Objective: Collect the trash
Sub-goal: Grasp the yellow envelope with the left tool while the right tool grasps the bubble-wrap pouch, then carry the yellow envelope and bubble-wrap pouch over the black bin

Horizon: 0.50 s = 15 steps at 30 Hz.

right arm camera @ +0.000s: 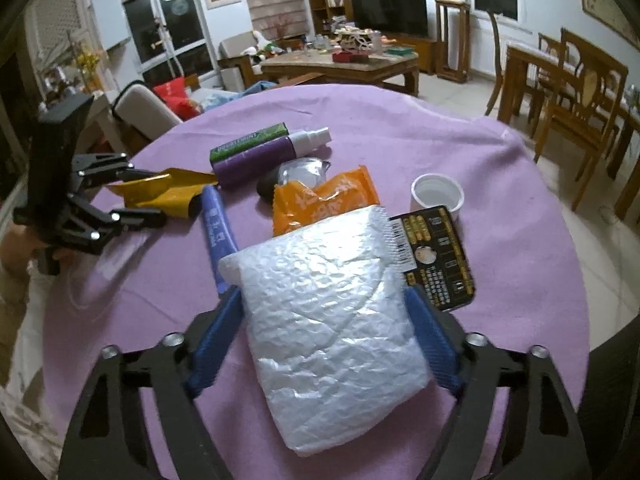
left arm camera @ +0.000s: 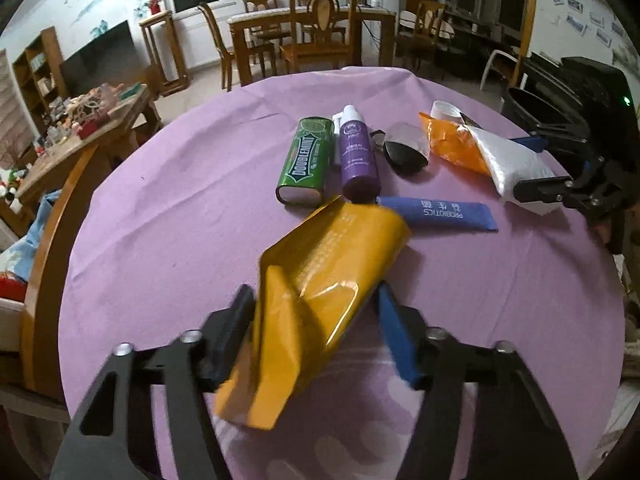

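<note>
My left gripper (left arm camera: 314, 300) is shut on a yellow foil pouch (left arm camera: 320, 280) over the purple tablecloth (left arm camera: 160, 220); it also shows in the right wrist view (right arm camera: 160, 194). My right gripper (right arm camera: 324, 304) is shut on a white bubble-wrap mailer (right arm camera: 324, 320), also seen in the left wrist view (left arm camera: 508, 160). Between them lie a green Doublemint tin (left arm camera: 306, 160), a purple spray bottle (left arm camera: 358, 156), a blue probiotics sachet (left arm camera: 440, 212), an orange wrapper (left arm camera: 452, 144) and a dark silver-topped packet (left arm camera: 404, 146).
A white cup (right arm camera: 437, 194) and a black printed packet (right arm camera: 440, 256) lie right of the mailer. The round table's far edge (right arm camera: 360, 92) drops to the floor. Wooden chairs (left arm camera: 320, 28), a dining table and a cluttered coffee table (right arm camera: 340, 60) stand beyond.
</note>
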Each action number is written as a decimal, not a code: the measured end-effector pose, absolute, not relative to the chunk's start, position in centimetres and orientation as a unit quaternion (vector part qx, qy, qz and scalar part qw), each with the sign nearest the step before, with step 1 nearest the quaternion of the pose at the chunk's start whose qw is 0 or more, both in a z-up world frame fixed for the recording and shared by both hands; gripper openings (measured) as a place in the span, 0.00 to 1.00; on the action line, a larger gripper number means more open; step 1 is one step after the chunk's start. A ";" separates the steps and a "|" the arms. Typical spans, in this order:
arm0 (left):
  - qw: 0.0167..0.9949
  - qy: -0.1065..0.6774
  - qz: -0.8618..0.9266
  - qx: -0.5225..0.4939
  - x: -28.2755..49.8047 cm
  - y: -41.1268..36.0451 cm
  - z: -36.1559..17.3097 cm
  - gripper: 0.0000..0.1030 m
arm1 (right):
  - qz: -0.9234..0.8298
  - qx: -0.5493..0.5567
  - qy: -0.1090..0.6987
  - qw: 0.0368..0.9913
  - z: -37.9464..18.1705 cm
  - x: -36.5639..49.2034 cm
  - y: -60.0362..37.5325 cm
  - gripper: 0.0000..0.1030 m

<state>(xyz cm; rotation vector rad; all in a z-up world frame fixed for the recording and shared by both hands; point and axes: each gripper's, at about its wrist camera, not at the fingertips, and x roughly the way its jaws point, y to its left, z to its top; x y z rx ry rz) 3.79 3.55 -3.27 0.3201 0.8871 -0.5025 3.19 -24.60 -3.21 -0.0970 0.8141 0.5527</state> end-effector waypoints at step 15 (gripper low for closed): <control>0.898 0.335 -0.280 0.056 0.7 0.7 2.2 0.42 | 0.249 0.123 0.234 0.932 3.1 -1.3 -34.6 0.58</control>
